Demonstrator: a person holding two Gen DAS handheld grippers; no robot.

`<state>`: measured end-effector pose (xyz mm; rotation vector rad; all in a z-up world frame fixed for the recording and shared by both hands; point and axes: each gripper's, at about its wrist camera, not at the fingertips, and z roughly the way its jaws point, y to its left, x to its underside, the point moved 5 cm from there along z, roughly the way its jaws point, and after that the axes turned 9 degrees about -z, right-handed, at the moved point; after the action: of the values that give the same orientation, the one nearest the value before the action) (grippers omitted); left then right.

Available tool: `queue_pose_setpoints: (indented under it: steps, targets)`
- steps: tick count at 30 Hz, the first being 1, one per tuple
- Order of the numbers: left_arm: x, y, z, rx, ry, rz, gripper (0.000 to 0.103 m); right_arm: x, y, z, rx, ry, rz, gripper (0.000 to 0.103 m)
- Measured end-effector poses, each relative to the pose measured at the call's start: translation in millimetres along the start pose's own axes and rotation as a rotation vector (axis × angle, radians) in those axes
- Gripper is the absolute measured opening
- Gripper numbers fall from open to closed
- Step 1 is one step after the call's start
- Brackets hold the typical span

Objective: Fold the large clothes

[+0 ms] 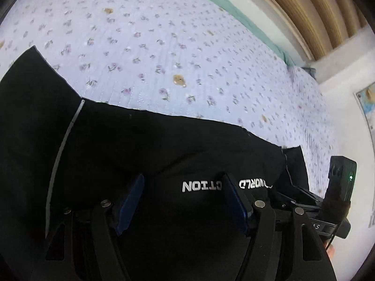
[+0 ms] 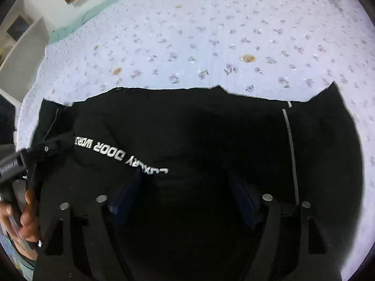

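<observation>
1. Black garment [image 1: 140, 145] lies spread on the bed just under both grippers, filling the lower half of each wrist view; white lettering [image 2: 121, 155] runs across it and a thin pale stripe [image 2: 290, 145] runs down one side.
2. Left gripper [image 1: 184, 188] hangs over the lettered part of the cloth with its blue pads [image 1: 131, 201] spread apart; nothing is pinched between them, so it is released.
3. Right gripper [image 2: 185, 182] also stands with its jaws wide over the dark fabric, grasping nothing; whether the fingertips touch the cloth I cannot tell.
4. In the right wrist view, the other gripper's black body and the person's hand [image 2: 27, 220] on its handle sit at the left edge, close beside the garment.
5. In the left wrist view, the neighbouring gripper's body with a small green light [image 1: 350, 177] shows at the right edge.
6. Beyond the garment's far edge, the floral bedspread [image 1: 164, 46], pale lilac with small purple sprigs and a few tan patches, stretches away bare.
7. A green border [image 1: 234, 11] edges the spread at the far side.
8. Farthest back stand brown pleated curtains [image 1: 304, 7], a white wall, and a poster [image 1: 366, 98] at the right.
</observation>
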<state>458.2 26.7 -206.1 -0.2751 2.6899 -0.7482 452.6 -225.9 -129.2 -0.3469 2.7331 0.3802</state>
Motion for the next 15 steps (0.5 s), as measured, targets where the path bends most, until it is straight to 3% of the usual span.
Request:
queue_pose_setpoints:
  steps: [4,8,15]
  targets:
    - [1.8,-9.5,2.7,-0.041,-0.035,0.058,0.070,-1.1,5.5,2.9,0.050,-0.036,-0.040,0.080]
    - [4.7,-9.4,-11.0,0.023,-0.091,0.097,0.070,9.0,12.7,-11.3,0.058,-0.136,-0.046,0.082]
    - [51.3,-2.2,-97.5,0.045,-0.193,0.226,0.071,40.5,9.0,-49.9,-0.050,-0.233,-0.007,0.086]
